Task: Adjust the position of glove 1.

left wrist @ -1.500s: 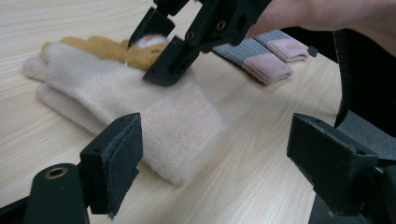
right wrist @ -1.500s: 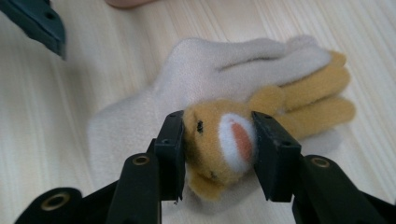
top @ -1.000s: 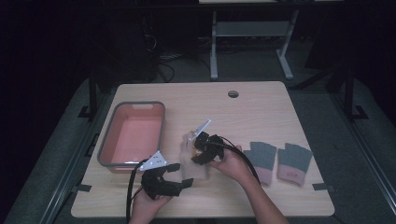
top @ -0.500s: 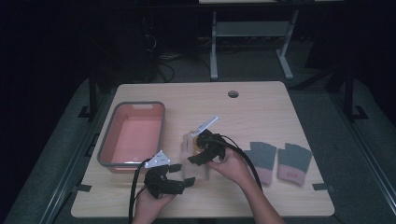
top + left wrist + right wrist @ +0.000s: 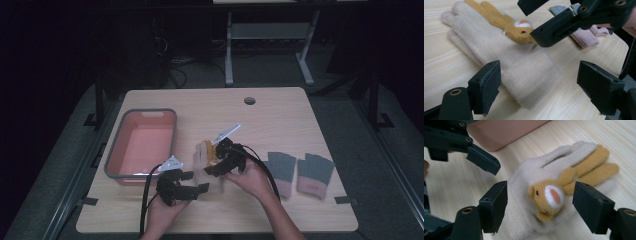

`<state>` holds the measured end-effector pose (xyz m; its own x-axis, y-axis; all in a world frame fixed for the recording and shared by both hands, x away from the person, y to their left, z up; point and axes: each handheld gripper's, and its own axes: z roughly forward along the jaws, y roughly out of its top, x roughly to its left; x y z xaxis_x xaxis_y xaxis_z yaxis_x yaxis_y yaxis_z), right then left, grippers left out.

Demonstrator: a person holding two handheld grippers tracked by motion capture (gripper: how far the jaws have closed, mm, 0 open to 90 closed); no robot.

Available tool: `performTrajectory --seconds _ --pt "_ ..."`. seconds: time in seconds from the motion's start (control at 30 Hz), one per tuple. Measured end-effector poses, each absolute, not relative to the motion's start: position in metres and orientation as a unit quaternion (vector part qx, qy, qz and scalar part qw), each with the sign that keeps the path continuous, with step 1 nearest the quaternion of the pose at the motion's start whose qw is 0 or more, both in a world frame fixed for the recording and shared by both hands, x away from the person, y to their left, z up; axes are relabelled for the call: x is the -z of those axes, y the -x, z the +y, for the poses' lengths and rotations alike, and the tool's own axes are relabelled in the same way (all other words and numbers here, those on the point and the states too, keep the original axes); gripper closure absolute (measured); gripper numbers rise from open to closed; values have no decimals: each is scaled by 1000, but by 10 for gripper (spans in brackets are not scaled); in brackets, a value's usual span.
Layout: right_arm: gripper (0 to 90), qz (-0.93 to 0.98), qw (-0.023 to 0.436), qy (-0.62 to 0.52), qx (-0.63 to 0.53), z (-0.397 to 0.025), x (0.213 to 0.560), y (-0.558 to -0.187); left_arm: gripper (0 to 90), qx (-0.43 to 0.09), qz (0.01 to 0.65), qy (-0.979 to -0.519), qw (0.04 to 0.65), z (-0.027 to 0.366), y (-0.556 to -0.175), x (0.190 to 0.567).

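Pink tray [image 5: 142, 145] sits at the tabletop's [image 5: 280, 117] left, apparently with nothing in it. I take it as the drop spot, but that is a guess.

Left claw [image 5: 192, 181] hovers low near the front edge, jaws spread wide, holding nothing. In the left gripper view the cuff of the beige glove [image 5: 506, 60] lies between them, flat on the wood. Risk here: if I close at this height the pads may skid over the fleece or pinch only the top layer, and the glove will slide rather than lift.

Glove lies just right of the tray, fingers pointing away from me, with an orange bunny [image 5: 549, 197] sewn on its back.

Right claw [image 5: 220, 160] hangs over the bunny, also wide open and empty, jaws either side of the head. Risk: a grip on the bunny alone could tug the stitching and leave the glove dangling lopsided. The two claws are close together, and a careless closing move could knock one against the other.

Grey-and-pink gloves [image 5: 300, 172] rest well to the right. Trailing cable [image 5: 262, 167] runs toward them and could drag them.
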<state>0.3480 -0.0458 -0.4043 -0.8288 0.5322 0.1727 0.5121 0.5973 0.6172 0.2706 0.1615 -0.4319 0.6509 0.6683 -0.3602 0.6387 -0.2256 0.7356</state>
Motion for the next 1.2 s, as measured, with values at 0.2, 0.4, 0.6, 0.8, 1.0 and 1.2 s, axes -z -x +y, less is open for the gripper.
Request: performTrajectory --seconds 0.2,0.4,0.6,0.8,1.0,1.2 --pt "273 887 0 -307 -344 -51 406 -348 199 -9 435 -769 467 162 -277 429" --pt "270 876 -14 -329 -352 -57 409 -349 212 -9 444 -767 463 159 -280 429" --pt "269 869 -22 -346 -354 -60 416 -352 221 -16 454 -763 459 156 -287 426" --pt "269 857 -33 -370 -356 -64 423 -355 227 -15 467 -767 441 151 -293 431" --pt "278 846 -39 -392 -359 -72 428 -356 232 -13 488 -762 425 151 -297 440" --pt "281 839 -57 -409 -355 -76 432 -354 239 -19 506 -757 413 152 -298 447"
